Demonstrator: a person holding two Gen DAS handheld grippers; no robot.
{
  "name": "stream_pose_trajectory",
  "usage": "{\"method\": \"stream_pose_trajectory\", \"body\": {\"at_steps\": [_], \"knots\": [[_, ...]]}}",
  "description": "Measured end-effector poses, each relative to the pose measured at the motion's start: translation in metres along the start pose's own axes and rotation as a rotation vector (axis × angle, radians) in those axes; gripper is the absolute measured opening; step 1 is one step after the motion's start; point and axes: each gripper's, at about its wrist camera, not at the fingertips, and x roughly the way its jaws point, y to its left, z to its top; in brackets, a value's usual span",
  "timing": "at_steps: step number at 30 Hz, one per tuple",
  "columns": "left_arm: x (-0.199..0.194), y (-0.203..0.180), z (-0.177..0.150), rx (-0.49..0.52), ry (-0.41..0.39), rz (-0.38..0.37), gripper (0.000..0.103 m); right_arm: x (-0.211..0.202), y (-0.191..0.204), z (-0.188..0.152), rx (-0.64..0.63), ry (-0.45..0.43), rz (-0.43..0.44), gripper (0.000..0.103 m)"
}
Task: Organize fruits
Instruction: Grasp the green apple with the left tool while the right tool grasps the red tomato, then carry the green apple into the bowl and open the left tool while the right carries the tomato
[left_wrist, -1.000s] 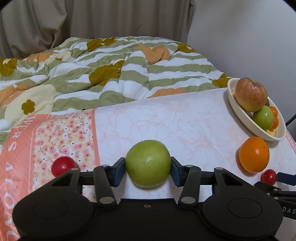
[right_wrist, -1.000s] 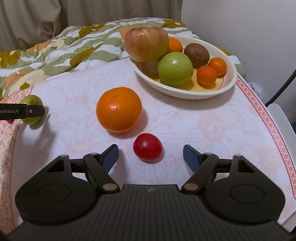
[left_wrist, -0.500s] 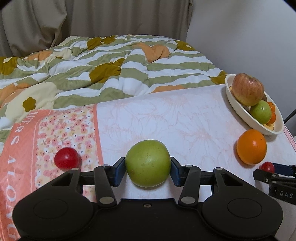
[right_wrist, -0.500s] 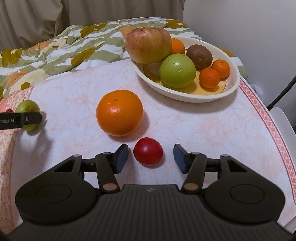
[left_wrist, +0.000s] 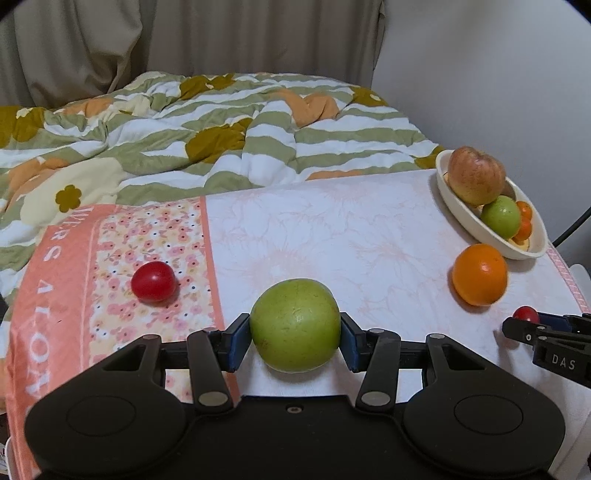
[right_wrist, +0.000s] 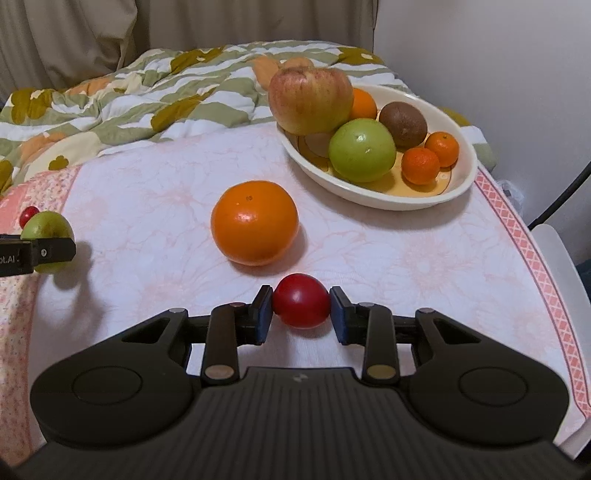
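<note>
My left gripper (left_wrist: 294, 339) is shut on a green apple (left_wrist: 294, 325), just above the pale floral cloth (left_wrist: 332, 229). The same apple (right_wrist: 46, 230) shows at the left edge of the right wrist view. My right gripper (right_wrist: 301, 312) is shut on a small red tomato (right_wrist: 301, 304), its blue pads (right_wrist: 263, 314) pressing both sides. A large orange (right_wrist: 255, 221) lies just beyond it. The cream oval bowl (right_wrist: 406, 205) at the back right holds a red-yellow apple (right_wrist: 310, 99), a green apple (right_wrist: 362, 149), a kiwi and small oranges. A second red tomato (left_wrist: 153, 282) lies on the flowered cloth strip.
A rumpled green-striped quilt (left_wrist: 207, 122) lies on the bed behind the table, with curtains and a white wall beyond. The table's right edge (right_wrist: 532, 251) runs close to the bowl, and a white chair part and a dark cable lie past it.
The right gripper's jaws closed from wide apart onto the red tomato. The left gripper drew back a little with the green apple, so more of the table shows ahead of it.
</note>
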Motion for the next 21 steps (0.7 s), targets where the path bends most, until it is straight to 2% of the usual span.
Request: {"method": "stream_pose_trajectory", "body": {"at_steps": [6, 11, 21], "knots": [[-0.031, -0.013, -0.005, 0.007, -0.052, 0.008, 0.054, -0.03, -0.011, -0.004, 0.012, -0.039, 0.014, 0.048], [-0.057, -0.034, -0.009, -0.025, -0.089, 0.027, 0.054, -0.051, -0.028, -0.005, -0.002, -0.056, 0.045, 0.048], [-0.088, -0.107, -0.012, -0.088, -0.15, 0.068, 0.054, -0.088, -0.083, 0.003, -0.102, -0.093, 0.131, 0.048]]}}
